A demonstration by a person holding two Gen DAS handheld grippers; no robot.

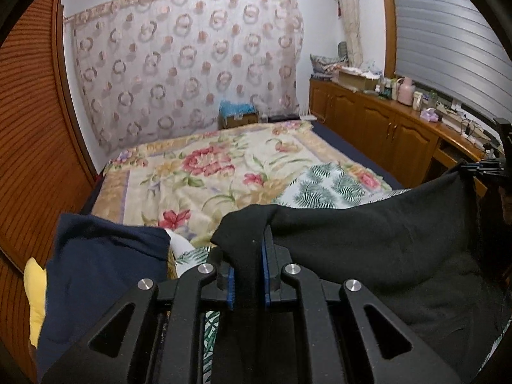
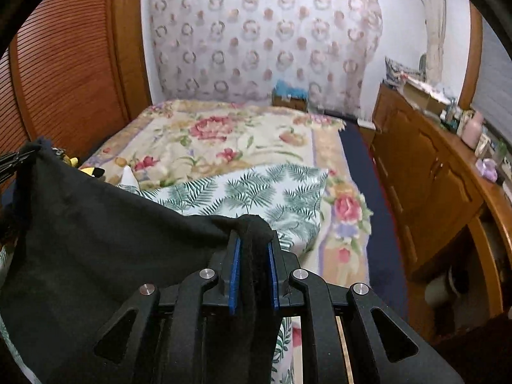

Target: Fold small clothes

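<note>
Left wrist view: the left gripper [image 1: 249,267] has its blue-padded fingers [image 1: 231,288] pressed together on a corner of a black, soft knit garment [image 1: 368,233]. From that pinch the black cloth stretches off to the right, hanging in a shallow sag above the near end of the bed with the floral cream blanket [image 1: 204,172]. At its far right end the garment's other corner is held by the right gripper [image 1: 480,168], seen only at the frame edge. A white cloth with a green fern-leaf print [image 1: 323,185] lies on the blanket just beyond the garment. A navy blue folded cloth [image 1: 105,265] sits left of the left gripper, at the bed's near-left corner.

Right wrist view: the right gripper [image 2: 254,272] is likewise clamped on a bunched corner of the black garment [image 2: 96,240], which spreads to the left and rises to the left gripper [image 2: 16,160] at the edge. The fern-print cloth [image 2: 256,192] lies on the floral blanket [image 2: 224,134] directly behind the garment. A wooden cabinet row [image 2: 425,176] stands right of the bed.
</note>
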